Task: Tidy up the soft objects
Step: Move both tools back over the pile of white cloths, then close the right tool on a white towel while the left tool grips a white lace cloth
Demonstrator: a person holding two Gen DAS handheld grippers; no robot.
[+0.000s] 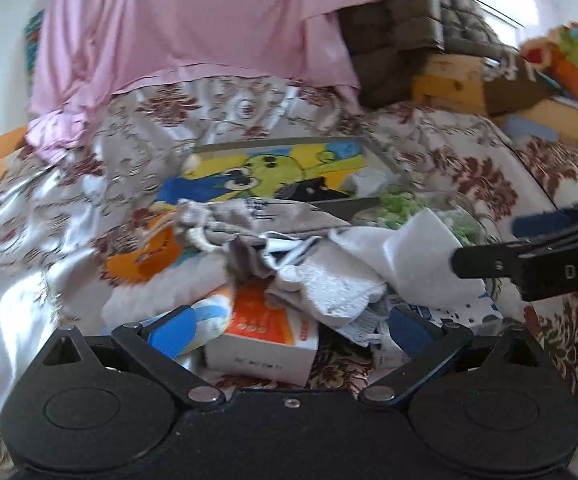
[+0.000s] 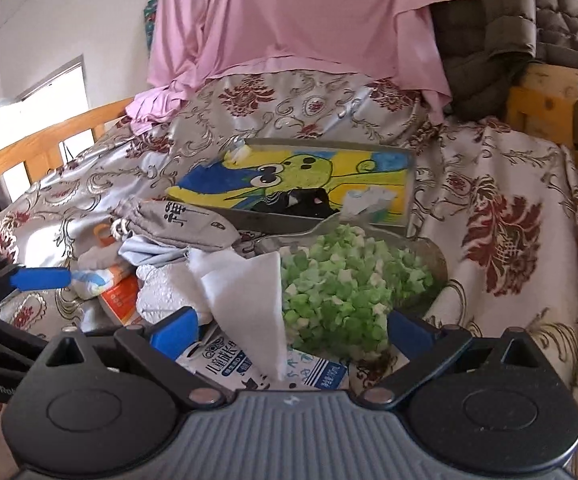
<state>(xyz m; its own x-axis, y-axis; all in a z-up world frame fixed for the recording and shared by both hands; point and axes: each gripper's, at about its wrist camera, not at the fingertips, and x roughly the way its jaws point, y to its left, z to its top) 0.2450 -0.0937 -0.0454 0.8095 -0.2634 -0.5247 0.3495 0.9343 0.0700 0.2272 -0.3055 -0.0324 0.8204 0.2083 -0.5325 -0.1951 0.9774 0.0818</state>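
A heap of soft things lies on the flowered bedspread [image 1: 49, 208]: a grey drawstring pouch [image 1: 257, 216] [image 2: 185, 224], a white textured towel [image 1: 329, 284] [image 2: 161, 292] and a smooth white cloth [image 1: 421, 264] [image 2: 245, 304]. My left gripper [image 1: 289, 332] is open low over the near edge of the heap, with an orange-and-white box [image 1: 265, 332] between its blue fingers. My right gripper [image 2: 291, 332] is open too, with the white cloth's corner and a milk carton [image 2: 225, 364] between its fingers. Each gripper shows side-on in the other's view, the right gripper [image 1: 529, 256] and the left gripper [image 2: 41, 278].
A glass bowl [image 2: 437, 256] of green foam bits [image 2: 341, 288] sits right of the heap. Behind lies a framed cartoon painting [image 2: 289, 180] [image 1: 273, 172]. A pink sheet [image 2: 289, 20] and an olive quilted jacket [image 2: 509, 20] hang at the back. A wooden rail [image 2: 29, 152] runs on the left.
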